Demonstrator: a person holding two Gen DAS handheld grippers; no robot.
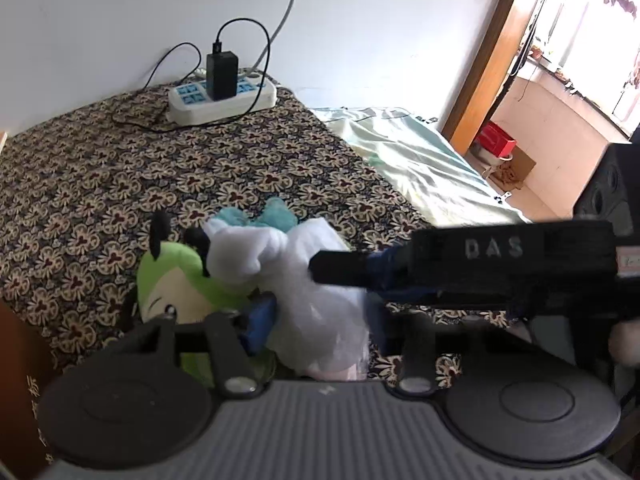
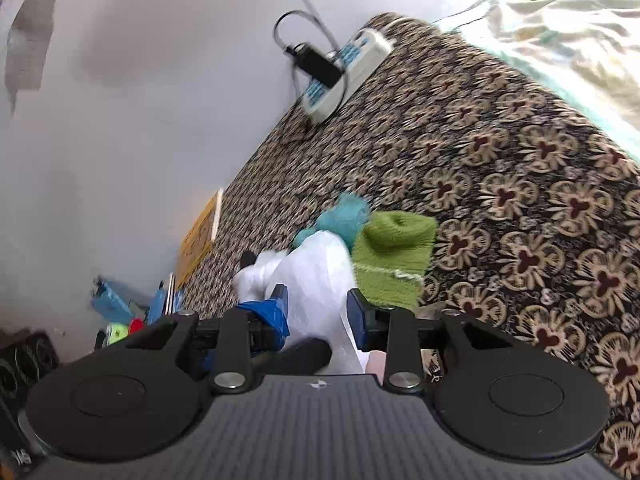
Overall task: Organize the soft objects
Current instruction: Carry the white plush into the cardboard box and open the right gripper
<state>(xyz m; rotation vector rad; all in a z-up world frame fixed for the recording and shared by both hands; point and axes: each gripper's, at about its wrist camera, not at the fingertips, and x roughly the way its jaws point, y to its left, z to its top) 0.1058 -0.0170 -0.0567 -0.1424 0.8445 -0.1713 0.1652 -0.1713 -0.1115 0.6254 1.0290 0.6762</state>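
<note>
We grip the thin white plastic bag in both the left gripper and right gripper, jaws closed on its film; lowering gently should avoid tearing.

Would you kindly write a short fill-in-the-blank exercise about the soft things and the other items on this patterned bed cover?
1. The plush toy with black antennae is ____ in colour.
2. The black charger is plugged into the white ____.
3. The white plastic bag lies between the fingers of the ____ gripper.
4. The knitted green piece lies beside a fluffy ____ item.

Missing words: green; power strip; right; teal
</note>
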